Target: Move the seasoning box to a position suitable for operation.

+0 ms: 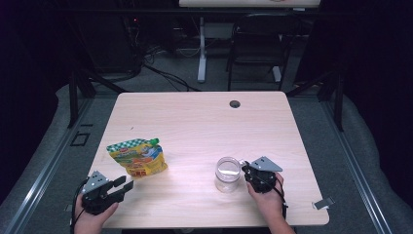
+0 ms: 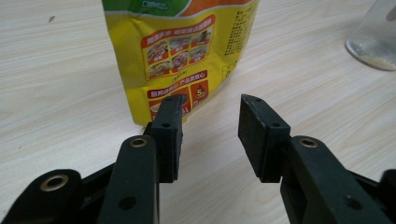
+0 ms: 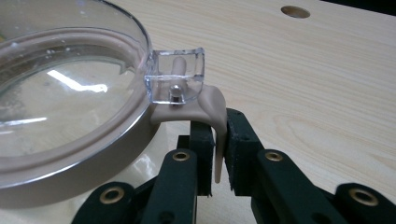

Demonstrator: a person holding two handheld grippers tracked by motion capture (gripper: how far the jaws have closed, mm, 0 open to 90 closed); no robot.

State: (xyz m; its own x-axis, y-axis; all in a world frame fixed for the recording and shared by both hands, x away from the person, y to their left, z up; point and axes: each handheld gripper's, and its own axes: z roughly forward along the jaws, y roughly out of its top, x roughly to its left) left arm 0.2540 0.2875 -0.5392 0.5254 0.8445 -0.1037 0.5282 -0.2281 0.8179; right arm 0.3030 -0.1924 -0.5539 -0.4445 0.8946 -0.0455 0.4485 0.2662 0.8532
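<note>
Right, I've got my right gripper (image 3: 217, 154) clenched on the beige latch tab (image 3: 215, 116) of the clear jar (image 1: 228, 174), both jaws pinching that thin tab from either side. Looking along the jaws in the right gripper view, the clear plastic hinge clasp (image 3: 177, 79) sits just above and beyond them, and the jar's transparent lid (image 3: 60, 98) with its beige rim spreads off to their left. From the high view, the right gripper (image 1: 247, 171) is touching the jar's right side, my hand right behind it near the table's (image 1: 195, 122) front edge.

Over on the other side, my left gripper (image 2: 210, 126) is released, jaws standing well apart with bare wood between them. Just ahead of its left jaw lies the yellow spouted food pouch (image 2: 182, 56), flat on the table, its bottom corner close to that jaw's tip; whether they touch, I cannot tell. In the high view the pouch (image 1: 138, 157), green cap pointing away, lies just beyond the left gripper (image 1: 125, 185). The jar sits well to the right of this gripper.
</note>
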